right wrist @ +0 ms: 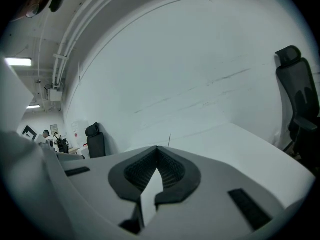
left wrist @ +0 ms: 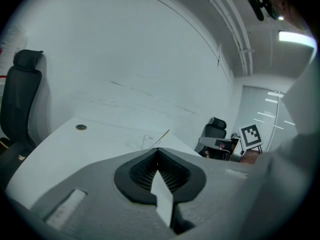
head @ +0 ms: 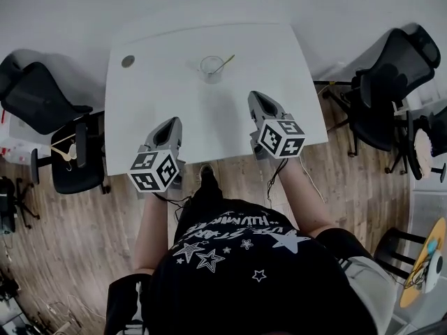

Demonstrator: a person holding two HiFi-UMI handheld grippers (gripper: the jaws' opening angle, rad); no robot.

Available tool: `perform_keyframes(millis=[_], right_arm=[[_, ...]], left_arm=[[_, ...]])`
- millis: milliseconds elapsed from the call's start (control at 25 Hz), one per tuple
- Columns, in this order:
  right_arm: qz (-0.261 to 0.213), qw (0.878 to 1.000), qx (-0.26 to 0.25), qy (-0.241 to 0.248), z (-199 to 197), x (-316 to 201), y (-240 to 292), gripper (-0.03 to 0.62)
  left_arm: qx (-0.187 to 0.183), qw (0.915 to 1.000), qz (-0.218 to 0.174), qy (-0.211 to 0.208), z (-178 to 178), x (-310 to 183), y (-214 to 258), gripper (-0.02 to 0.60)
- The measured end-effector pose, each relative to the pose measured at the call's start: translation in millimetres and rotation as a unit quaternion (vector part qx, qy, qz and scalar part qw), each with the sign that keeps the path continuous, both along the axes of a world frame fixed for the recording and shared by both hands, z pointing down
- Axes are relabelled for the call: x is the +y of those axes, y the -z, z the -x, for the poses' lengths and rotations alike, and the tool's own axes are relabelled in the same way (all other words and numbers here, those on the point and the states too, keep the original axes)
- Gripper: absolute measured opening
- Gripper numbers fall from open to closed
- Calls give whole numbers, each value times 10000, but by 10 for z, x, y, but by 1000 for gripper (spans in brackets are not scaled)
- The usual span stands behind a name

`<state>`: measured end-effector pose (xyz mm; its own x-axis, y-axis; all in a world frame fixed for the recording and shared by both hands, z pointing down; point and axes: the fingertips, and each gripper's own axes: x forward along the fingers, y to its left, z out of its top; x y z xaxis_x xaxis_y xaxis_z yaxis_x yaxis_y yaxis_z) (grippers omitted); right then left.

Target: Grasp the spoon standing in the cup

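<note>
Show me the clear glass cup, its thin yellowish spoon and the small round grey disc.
Clear glass cup [head: 211, 74]: head view, its wall.
Thin yellowish spoon [head: 228, 61]: head view, its handle.
Small round grey disc [head: 128, 61]: head view, its centre.

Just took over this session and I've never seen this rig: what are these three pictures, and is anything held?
No robot: a person holds a two-jaw gripper in each hand. The head view looks down onto a white table. The other two come from cameras riding on the left gripper and right gripper, looking along their jaws. On it stands a clear cup with a spoon leaning in it, and a small round disc lies near the far left corner. Both grippers are shut, empty, short of the cup.
</note>
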<state>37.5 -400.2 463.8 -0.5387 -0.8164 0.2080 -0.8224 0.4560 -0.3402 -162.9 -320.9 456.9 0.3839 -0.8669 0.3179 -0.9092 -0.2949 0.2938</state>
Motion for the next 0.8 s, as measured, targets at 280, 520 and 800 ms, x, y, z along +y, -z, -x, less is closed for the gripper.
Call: perform_keyframes(millis=[280,520,800], right_arm=[[235,9994,109,-224,123,-501,-133,9],[491,9982,168,-310,291,-840,-272,9],[687,9971,195,-280,492,-1118,-409,83]], left_arm=[[14,9998,130,-176,129,-517,-67,6],[86,9993,233,-264,270,-850,-132,6],[199,9989,320,-279,436,-1142,-221,6]])
